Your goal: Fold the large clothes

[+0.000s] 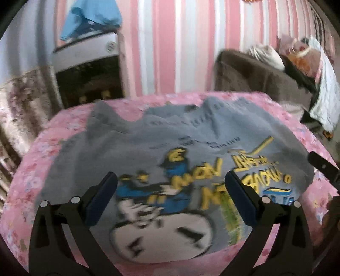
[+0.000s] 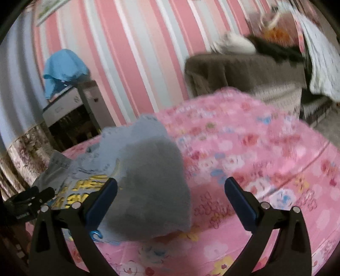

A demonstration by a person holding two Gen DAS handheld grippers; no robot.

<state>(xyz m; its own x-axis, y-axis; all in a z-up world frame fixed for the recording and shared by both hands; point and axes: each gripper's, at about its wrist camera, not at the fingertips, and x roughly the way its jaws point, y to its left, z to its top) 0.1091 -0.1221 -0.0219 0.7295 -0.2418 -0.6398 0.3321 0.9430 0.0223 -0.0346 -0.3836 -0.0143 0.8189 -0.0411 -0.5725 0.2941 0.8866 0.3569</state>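
Pink-striped wall (image 1: 170, 42), brown sofa (image 1: 255, 78)

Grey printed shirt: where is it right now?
The grey printed shirt lies spread on the pink floral cover, filling the left wrist view beneath the open left gripper.

Left gripper (image 1: 170, 197) hovers over the grey printed shirt (image 1: 148, 148) with its fingers (image 1: 102, 197) spread wide and nothing between them; the view is motion-blurred. The shirt lies mostly flat, print up, on a surface covered by a pink floral cloth (image 1: 27, 180), with rumpled edges on the far side and yellow lettering plus a blue-and-white cartoon figure nearest the camera. Background: a pink-and-white striped wall (image 1: 170, 42), a light blue cloth (image 1: 91, 17) draped on a white box at upper left, a brown sofa (image 1: 255, 76) piled with items at right, and a black part of the other gripper (image 1: 323, 167) at the right edge.
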